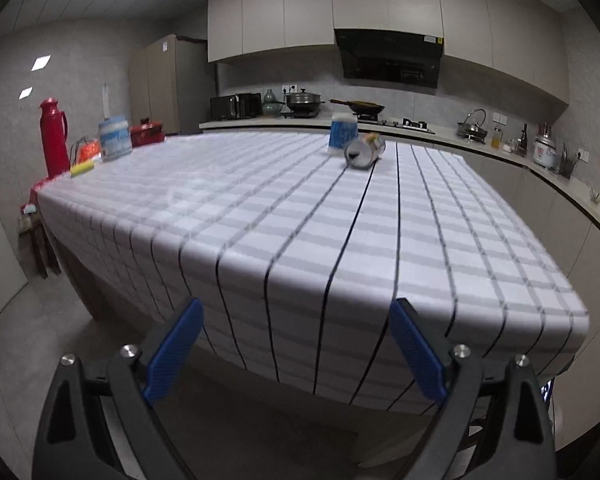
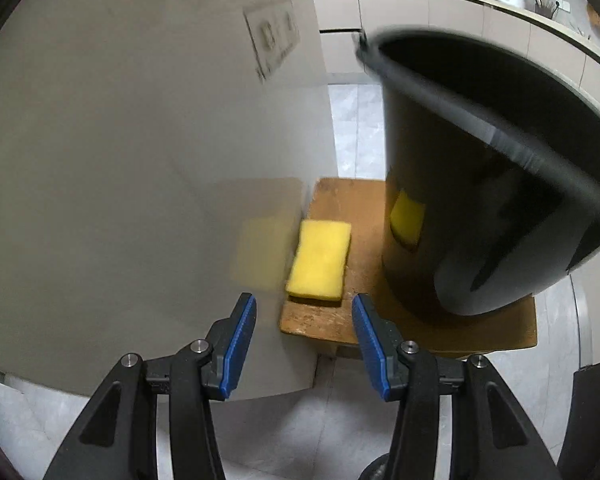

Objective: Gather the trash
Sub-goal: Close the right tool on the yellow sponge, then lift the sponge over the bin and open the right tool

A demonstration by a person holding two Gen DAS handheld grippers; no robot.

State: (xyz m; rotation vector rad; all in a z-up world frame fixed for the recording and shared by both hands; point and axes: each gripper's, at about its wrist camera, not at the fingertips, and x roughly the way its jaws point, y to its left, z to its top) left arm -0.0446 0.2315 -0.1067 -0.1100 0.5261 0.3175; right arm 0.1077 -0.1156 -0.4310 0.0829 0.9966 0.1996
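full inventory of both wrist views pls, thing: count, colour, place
Table: 1, white-grey checked cloth, centre of left view.
Can: 1, silver, lying on its side on the far part of the table.
Cup: 1, white-blue, just behind the can.
Thermos: 1, red, far left end.
Jar: 1, white-blue, right of thermos.
Sponge: 1, yellow, on wooden stool.
Bucket: 1, black, on stool right of sponge.
Left gripper: blue pads, open, empty.
Right gripper: blue pads, open, empty, above stool edge.
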